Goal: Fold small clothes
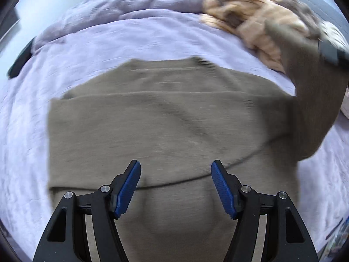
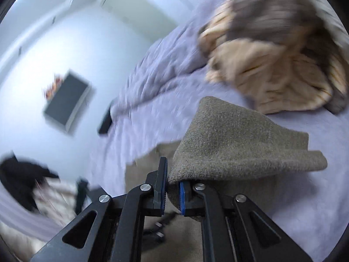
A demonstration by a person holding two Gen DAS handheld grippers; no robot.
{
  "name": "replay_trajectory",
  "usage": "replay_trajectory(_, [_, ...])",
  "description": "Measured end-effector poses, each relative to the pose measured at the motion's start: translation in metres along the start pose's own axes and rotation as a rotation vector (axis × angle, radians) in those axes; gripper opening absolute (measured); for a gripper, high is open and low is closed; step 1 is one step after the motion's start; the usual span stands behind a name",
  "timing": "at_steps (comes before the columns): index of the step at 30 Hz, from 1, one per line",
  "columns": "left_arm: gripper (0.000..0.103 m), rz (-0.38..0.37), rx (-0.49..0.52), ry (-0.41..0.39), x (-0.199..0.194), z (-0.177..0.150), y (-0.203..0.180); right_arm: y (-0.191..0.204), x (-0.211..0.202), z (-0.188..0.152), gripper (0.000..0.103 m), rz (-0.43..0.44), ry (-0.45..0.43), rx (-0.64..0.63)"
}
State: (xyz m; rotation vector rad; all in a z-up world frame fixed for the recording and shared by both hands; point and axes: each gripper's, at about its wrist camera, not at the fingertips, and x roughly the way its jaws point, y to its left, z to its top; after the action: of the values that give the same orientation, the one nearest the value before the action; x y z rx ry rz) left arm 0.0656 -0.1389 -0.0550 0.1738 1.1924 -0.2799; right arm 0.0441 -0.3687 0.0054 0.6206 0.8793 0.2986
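An olive-brown knit sweater (image 1: 165, 118) lies spread on the lavender bedspread (image 1: 109, 39). My left gripper (image 1: 175, 187) is open and empty, hovering just above the sweater's near part. My right gripper (image 2: 173, 187) is shut on a fold of the sweater's sleeve (image 2: 235, 139) and holds it lifted off the bed. In the left wrist view that lifted sleeve (image 1: 309, 100) rises at the right edge up to the right gripper (image 1: 333, 54).
A heap of tan and grey knit clothes (image 1: 257, 21) lies on the bed beyond the sweater and also shows in the right wrist view (image 2: 272, 61). A dark flat box (image 2: 65, 104) and dark items (image 2: 19, 179) lie on the pale floor left of the bed.
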Motion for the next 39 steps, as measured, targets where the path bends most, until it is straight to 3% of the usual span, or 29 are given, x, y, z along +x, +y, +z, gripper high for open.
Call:
replay_trajectory(5, [0.068,0.094,-0.102,0.037,0.001,-0.027,0.093,0.055,0.109,-0.043,0.010,-0.115,0.230,-0.210])
replay_trajectory(8, [0.068,0.116,-0.134,0.052,0.006,-0.037,0.125,0.064,0.168,-0.076,0.013,-0.224,0.355,-0.309])
replay_trajectory(10, [0.068,0.114,-0.142,0.047,0.012,-0.038,0.135,0.064,0.182,-0.092,0.016,-0.290,0.401,-0.327])
replay_trajectory(11, [0.068,0.100,-0.143,0.047,0.016,-0.039,0.139,0.064,0.184,-0.097,0.025,-0.303,0.405,-0.322])
replay_trajectory(12, [0.068,0.088,-0.137,0.052,0.020,-0.040,0.139,0.065,0.182,-0.099,0.045,-0.295,0.401,-0.306])
replay_trajectory(14, [0.068,0.089,-0.123,0.060,0.026,-0.042,0.139,0.063,0.172,-0.098,0.067,-0.272,0.399,-0.247])
replay_trajectory(16, [0.068,0.086,-0.121,0.057,0.028,-0.044,0.139,0.056,0.158,-0.092,0.067,-0.260,0.366,-0.158])
replay_trajectory(22, [0.068,0.047,-0.126,0.054,0.018,-0.050,0.148,-0.005,0.118,-0.067,0.067,-0.237,0.167,0.270])
replay_trajectory(27, [0.068,0.051,-0.134,0.047,0.002,-0.056,0.155,-0.014,0.141,-0.040,0.067,-0.333,0.151,0.341])
replay_trajectory(28, [0.068,0.046,-0.140,0.049,0.004,-0.052,0.150,-0.017,0.149,-0.037,0.063,-0.368,0.170,0.356])
replay_trajectory(30, [0.068,0.037,-0.152,0.047,-0.001,-0.054,0.154,-0.025,0.155,-0.034,0.011,-0.383,0.180,0.405])
replay_trajectory(31, [0.068,0.033,-0.158,0.042,-0.005,-0.054,0.156,-0.023,0.158,-0.032,0.011,-0.368,0.176,0.418])
replay_trajectory(35, [0.068,0.026,-0.192,0.031,-0.013,-0.062,0.172,0.020,0.153,-0.027,0.011,-0.205,0.129,0.233])
replay_trajectory(37, [0.068,0.040,-0.202,0.038,-0.011,-0.064,0.179,0.058,0.165,-0.026,0.012,-0.108,0.166,0.074])
replay_trajectory(39, [0.068,0.062,-0.206,0.051,-0.010,-0.069,0.186,0.096,0.184,-0.032,0.019,-0.064,0.234,-0.077])
